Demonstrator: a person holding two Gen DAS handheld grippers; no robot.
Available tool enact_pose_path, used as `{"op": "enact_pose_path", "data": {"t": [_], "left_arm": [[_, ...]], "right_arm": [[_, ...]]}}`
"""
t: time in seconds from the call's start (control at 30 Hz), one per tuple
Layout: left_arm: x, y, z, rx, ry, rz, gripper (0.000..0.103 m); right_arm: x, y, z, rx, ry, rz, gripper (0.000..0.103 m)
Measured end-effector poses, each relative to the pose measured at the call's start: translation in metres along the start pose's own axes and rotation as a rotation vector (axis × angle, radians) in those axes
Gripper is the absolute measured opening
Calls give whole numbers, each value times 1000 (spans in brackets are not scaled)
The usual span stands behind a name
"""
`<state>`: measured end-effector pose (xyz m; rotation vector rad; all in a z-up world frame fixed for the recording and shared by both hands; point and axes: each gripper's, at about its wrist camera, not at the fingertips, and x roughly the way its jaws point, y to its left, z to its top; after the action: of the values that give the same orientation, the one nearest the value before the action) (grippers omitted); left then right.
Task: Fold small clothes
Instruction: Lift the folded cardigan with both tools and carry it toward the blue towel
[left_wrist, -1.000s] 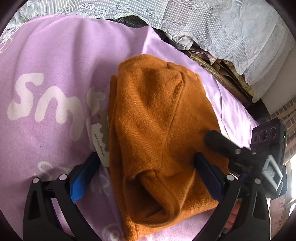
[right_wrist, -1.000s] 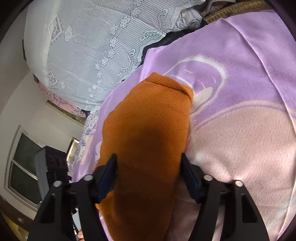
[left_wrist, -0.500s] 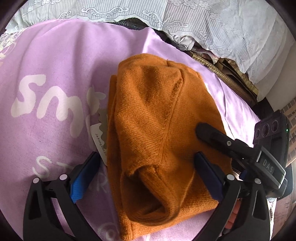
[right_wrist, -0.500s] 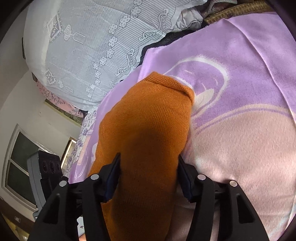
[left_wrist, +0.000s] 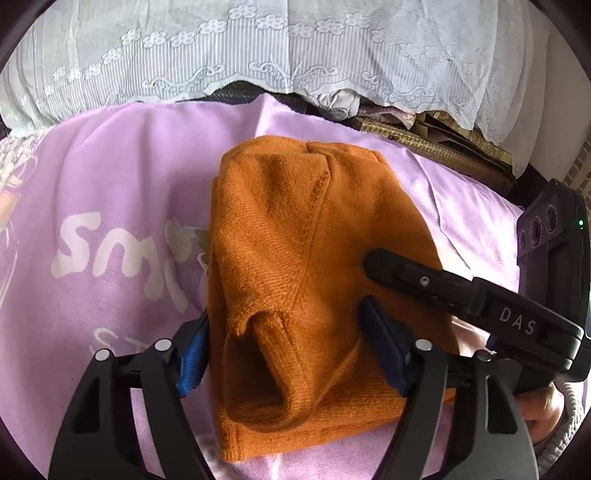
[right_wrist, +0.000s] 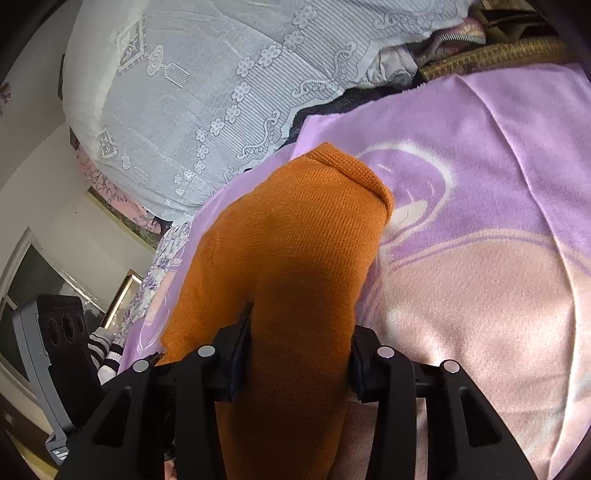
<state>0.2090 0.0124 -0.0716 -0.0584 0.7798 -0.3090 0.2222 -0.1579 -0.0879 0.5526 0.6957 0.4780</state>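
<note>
Orange knit sweater (left_wrist: 295, 266), folded into a thick bundle, lies on a purple blanket (left_wrist: 110, 177) with white lettering. A sleeve cuff opens toward the left wrist camera. A paper tag (left_wrist: 202, 236) pokes out from the sweater's left edge.

Left gripper (left_wrist: 286, 341) straddles the near end of the bundle, blue pads either side; jaws closing, sweater between them. Left pad sits at the fabric edge, right pad touches the knit; whether they press yet, cannot tell.

Right gripper (right_wrist: 299, 354) comes at the bundle from its other side; jaws closing, the sweater fills the gap and both pads sit against the cloth. In the left view its black finger (left_wrist: 424, 280) lies on top of the sweater.

White lace cover (left_wrist: 258, 48) behind the blanket.
</note>
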Motion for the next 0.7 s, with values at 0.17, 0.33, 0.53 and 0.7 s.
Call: {"op": "enact_pose_path", "data": {"t": [0.17, 0.33, 0.53, 0.7], "left_arm": [[-6, -8, -3, 39, -18, 4, 68], [-8, -15, -5, 68, -28, 21, 67], [-11, -21, -7, 86, -32, 26, 67], [-14, -26, -9, 107, -33, 27, 66]], "right_arm": [[-9, 1, -1, -13, -19, -16, 43], [-13, 0, -2, -5, -19, -21, 43], [-18, 1, -4, -9, -24, -34, 43], [-24, -2, -6, 2, -28, -39, 43]]}}
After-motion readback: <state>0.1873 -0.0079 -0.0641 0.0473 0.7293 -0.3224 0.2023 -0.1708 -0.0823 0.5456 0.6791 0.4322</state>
